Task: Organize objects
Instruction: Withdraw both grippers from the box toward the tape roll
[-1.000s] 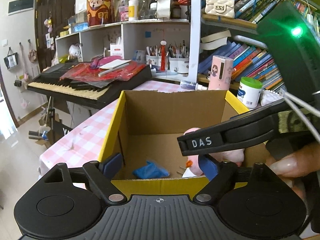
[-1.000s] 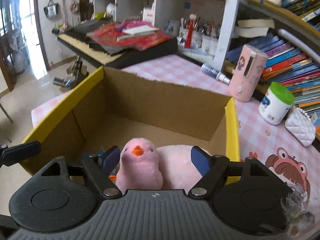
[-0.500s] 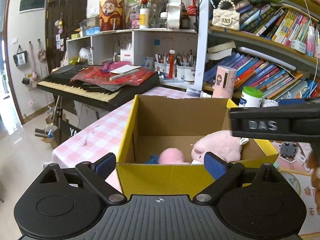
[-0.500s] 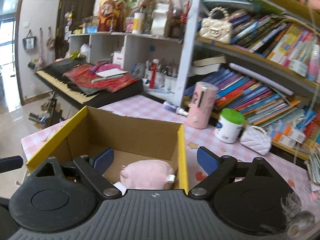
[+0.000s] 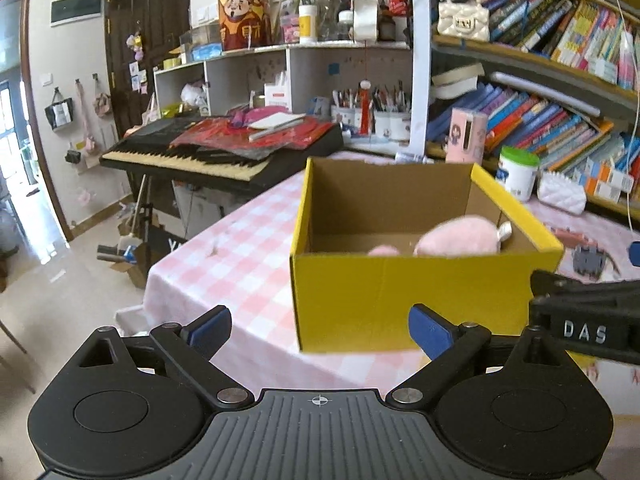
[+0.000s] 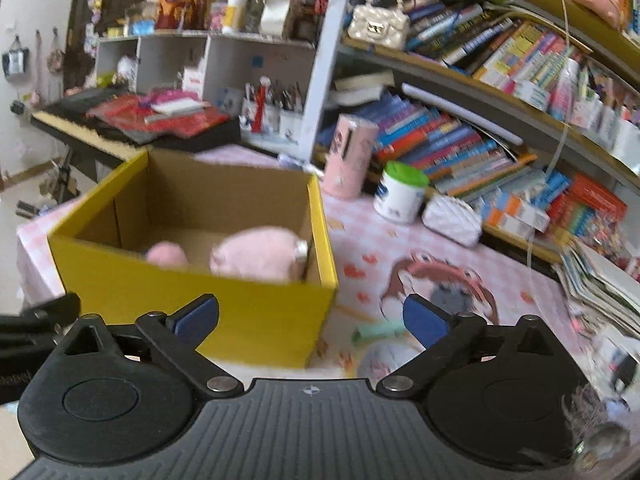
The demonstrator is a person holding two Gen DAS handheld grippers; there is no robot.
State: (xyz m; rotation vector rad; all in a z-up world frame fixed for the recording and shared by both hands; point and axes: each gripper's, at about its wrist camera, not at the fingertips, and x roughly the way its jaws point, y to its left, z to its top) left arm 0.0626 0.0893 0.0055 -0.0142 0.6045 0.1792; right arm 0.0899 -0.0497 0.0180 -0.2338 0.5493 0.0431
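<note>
One yellow cardboard box [image 5: 404, 300] stands on one table [image 5: 248, 248], with one pink plush toy [image 5: 460, 236] inside. Behind: one green-lidded jar [image 6: 400, 198], one pink canister [image 6: 350, 156], one white quilted pouch [image 6: 452, 220], one keyboard [image 5: 192, 160].

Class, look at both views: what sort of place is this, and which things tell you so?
Most likely a home study or child's room: crowded bookshelves, an electronic keyboard, and pen pots behind a pink checked table holding a toy box.
</note>
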